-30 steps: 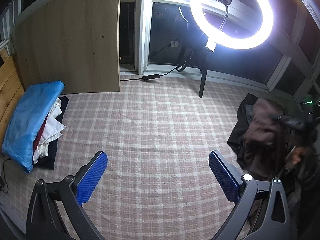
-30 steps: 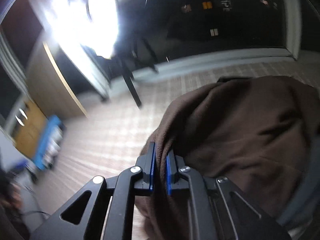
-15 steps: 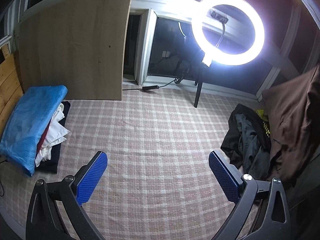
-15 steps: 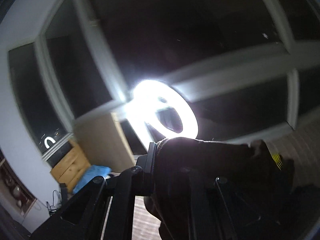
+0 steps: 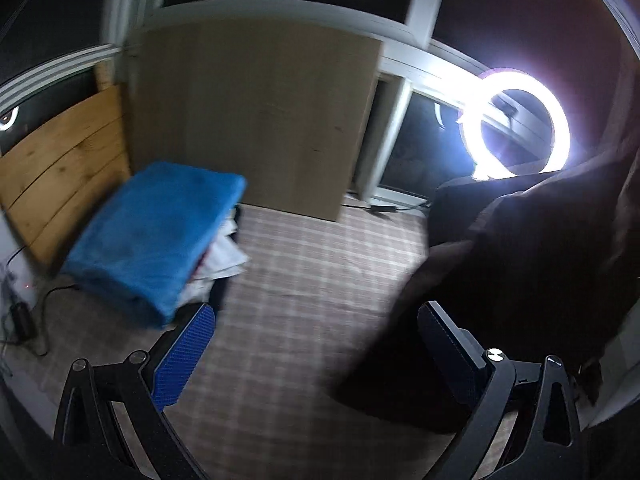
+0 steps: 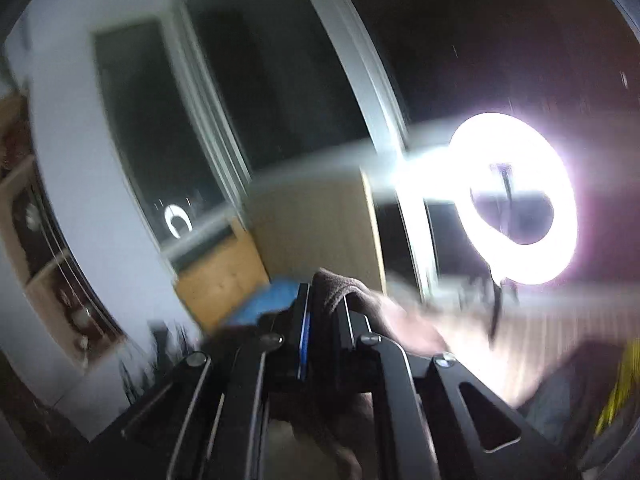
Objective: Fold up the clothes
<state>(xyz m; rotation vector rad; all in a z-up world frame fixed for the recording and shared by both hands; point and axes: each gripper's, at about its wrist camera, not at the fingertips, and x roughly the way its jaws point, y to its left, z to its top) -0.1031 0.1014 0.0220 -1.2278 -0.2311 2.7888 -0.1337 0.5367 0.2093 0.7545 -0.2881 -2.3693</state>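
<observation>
Right claw [image 6: 324, 328], which I run, grips the brown garment [image 5: 532, 248] hanging right of my open left claw [image 5: 316, 348].

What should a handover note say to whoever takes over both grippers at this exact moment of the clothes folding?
Right gripper: shut on a fold of the brown garment, held up off the floor.
Left gripper: open, empty, over the checked mat, with the brown garment hanging just to its right.
Folded stack, blue blanket on top, sits at the mat's left edge beside the wooden panels.
A few more dark clothes, with something yellow, show blurred at the lower right of the right wrist view.
Done: brown garment picked up.
Left: spread it on the mat, fold it, add it to the stack, then likely the remaining clothes.
</observation>
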